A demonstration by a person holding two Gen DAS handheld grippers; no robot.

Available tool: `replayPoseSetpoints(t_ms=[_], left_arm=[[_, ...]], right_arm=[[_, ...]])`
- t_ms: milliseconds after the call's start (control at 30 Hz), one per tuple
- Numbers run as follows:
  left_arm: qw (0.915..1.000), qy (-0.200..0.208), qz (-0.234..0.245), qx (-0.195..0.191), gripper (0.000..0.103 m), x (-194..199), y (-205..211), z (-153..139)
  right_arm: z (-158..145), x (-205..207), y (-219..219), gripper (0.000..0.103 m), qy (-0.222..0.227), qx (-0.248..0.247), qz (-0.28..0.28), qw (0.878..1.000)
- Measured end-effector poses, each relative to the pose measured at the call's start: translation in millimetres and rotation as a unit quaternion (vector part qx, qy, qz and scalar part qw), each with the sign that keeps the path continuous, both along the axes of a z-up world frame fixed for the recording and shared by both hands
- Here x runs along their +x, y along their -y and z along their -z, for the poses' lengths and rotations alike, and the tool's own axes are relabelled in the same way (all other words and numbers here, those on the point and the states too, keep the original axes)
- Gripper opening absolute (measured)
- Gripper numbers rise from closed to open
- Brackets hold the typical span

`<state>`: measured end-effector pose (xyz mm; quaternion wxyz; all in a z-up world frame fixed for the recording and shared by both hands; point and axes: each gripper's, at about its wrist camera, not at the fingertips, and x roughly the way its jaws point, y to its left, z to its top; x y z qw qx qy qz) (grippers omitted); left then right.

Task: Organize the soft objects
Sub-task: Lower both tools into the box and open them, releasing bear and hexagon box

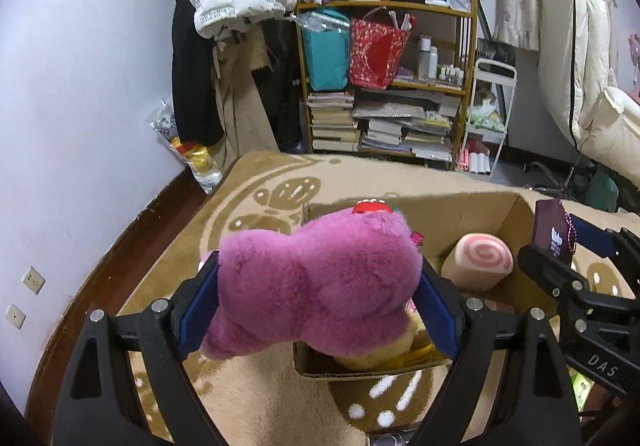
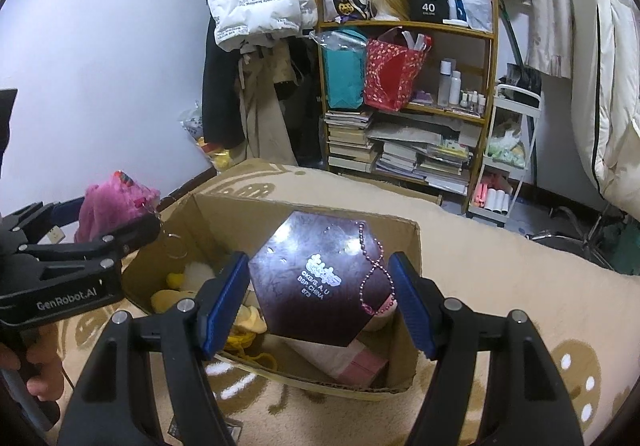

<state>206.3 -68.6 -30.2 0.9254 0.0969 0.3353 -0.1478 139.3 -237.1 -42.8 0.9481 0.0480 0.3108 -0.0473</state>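
My left gripper point(image 1: 318, 296) is shut on a pink plush bear point(image 1: 316, 282) and holds it above the near left corner of an open cardboard box point(image 1: 516, 214). A pink swirl roll cushion point(image 1: 478, 260) lies inside the box. My right gripper point(image 2: 320, 304) is shut on a dark maroon hexagonal tag point(image 2: 320, 278) with a pink bead chain, held over the box point(image 2: 404, 242). Yellow plush toys point(image 2: 176, 292) and a pink item point(image 2: 352, 362) lie in the box. The bear also shows at left in the right wrist view point(image 2: 108, 206).
The box sits on a beige patterned rug point(image 1: 256, 402). A wooden shelf point(image 1: 384, 78) with books and bags stands at the back beside hanging coats point(image 1: 224, 46). A white cart point(image 1: 488, 118) and white bedding point(image 1: 584, 66) are at right.
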Motion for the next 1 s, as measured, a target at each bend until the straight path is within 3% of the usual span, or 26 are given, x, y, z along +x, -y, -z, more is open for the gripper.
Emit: replayPoseSetpoints(t_ms=[267, 500, 1000], left_arm=[[0.9999, -0.008, 0.012, -0.004, 0.088, 2.6, 5.9, 11.3], [0.9997, -0.014, 0.01, 0.016, 0.089, 5.0, 11.2, 21.0], [0.9998, -0.018, 0.006, 0.0, 0.092, 8.6, 5.4, 20.1]], right_arm=[[12.2, 4.1, 5.4, 0.075, -0.008, 0.015, 0.004, 1.0], [19.0, 6.4, 8.9, 0.075, -0.015, 0.024, 0.006, 1.0], [23.1, 7.6, 9.8, 0.075, -0.016, 0.026, 0.006, 1.0]])
